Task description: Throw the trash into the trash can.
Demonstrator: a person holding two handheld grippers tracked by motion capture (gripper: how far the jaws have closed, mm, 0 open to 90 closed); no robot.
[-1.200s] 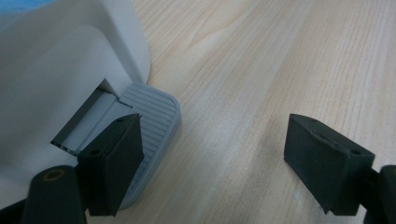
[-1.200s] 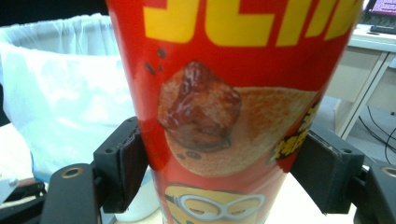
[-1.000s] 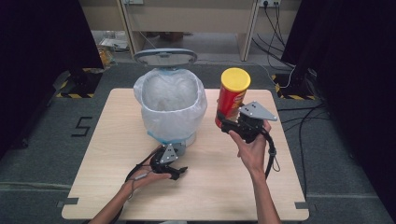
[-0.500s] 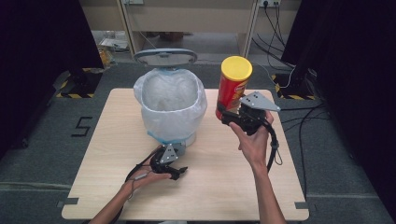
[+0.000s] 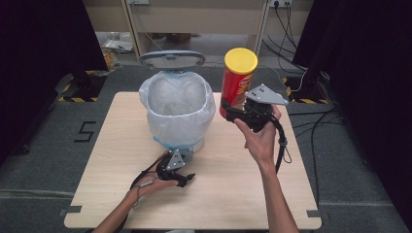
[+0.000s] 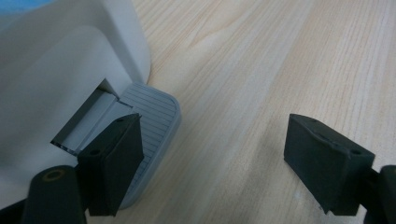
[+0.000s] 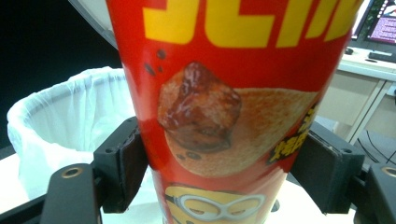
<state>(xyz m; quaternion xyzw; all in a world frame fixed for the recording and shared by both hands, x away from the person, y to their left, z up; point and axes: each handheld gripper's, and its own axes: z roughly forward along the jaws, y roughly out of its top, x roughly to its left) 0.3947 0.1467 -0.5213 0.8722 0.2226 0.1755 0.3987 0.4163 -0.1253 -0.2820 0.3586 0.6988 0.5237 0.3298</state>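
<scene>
Right gripper is clamped on the upright red crisp can, held aloft at three o'clock of the open lined pedal bin, whose pedal is pressed by the spread-jawed left gripper; dropping in is judged outstanding.

Your right gripper view cuts the chip can off at top and bottom. In your left gripper view, the bin runs past the upper left edge.
</scene>
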